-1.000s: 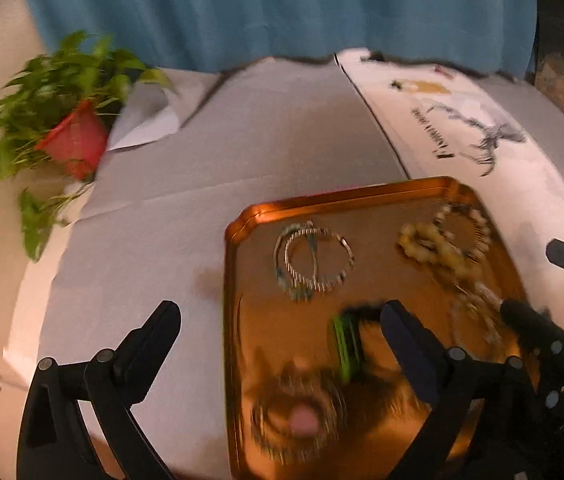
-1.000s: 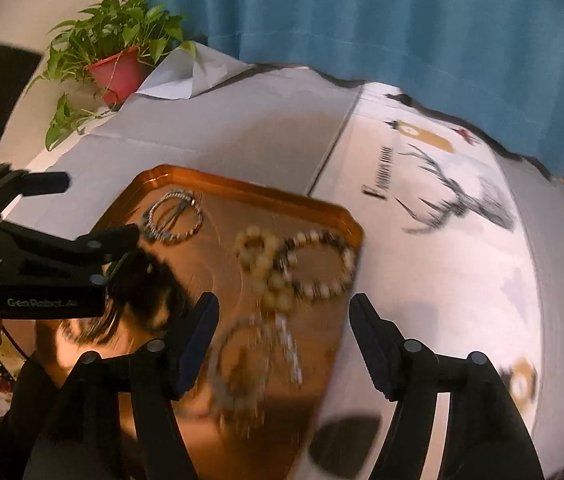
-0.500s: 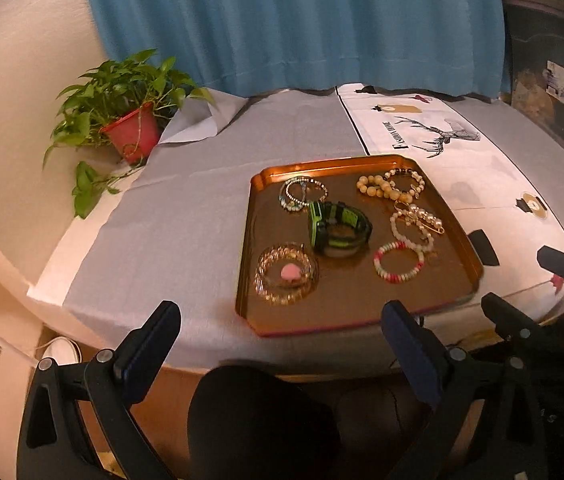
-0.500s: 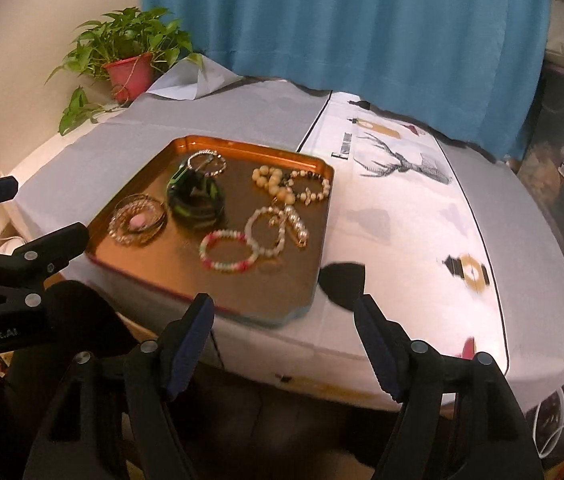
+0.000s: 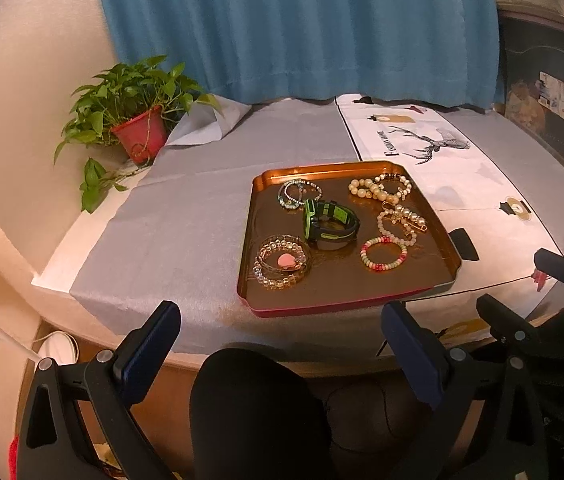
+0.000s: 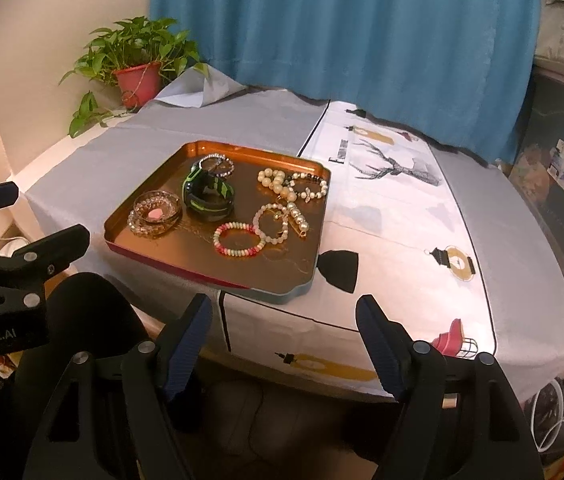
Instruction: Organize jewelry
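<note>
Seemingly all the jewelry already lies in the copper tray (image 5: 448, 248) on the worktop (image 5: 185, 216): a green-and-black watch (image 5: 328, 222) in the middle, beaded bracelets around it, a pink-heart bracelet (image 5: 282, 258) at its near left. Both the left tool (image 5: 279, 346) and right tool (image 6: 284, 330) hang wide and empty, off the near edge. Judging by this, sorting looks finished; any next move would mean reaching forward again.

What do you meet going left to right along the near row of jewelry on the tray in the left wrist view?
Clear bead bracelet with pink heart → green and black watch → pink and white bead bracelet.
</note>
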{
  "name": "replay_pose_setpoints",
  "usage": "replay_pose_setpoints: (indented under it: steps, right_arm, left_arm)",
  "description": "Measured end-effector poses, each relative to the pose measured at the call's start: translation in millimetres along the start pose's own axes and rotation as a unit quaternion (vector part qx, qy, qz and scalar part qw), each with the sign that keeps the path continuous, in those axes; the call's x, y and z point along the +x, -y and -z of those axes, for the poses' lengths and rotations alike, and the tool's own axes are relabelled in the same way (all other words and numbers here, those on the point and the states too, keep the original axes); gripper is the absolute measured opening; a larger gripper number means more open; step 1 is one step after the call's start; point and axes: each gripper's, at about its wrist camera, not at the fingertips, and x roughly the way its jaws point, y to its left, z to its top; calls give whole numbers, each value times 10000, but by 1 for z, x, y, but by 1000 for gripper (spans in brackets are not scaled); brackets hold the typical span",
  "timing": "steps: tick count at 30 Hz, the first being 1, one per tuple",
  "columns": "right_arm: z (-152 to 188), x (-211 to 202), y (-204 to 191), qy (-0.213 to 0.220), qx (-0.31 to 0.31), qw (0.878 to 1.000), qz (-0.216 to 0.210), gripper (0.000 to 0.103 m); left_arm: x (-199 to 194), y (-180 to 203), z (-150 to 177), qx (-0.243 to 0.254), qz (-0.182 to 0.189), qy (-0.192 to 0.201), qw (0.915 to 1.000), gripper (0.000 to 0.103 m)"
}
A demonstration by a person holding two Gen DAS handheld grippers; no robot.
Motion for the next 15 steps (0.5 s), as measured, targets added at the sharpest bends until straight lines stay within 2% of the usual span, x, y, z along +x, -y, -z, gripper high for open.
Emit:
replay_pose_setpoints:
  steps: [15]
  right_arm:
    - [1, -3, -3, 16, -26, 10000, -35, 75]
  left_arm:
    - [-6, 0, 1, -14, -97, 11, 10000, 100]
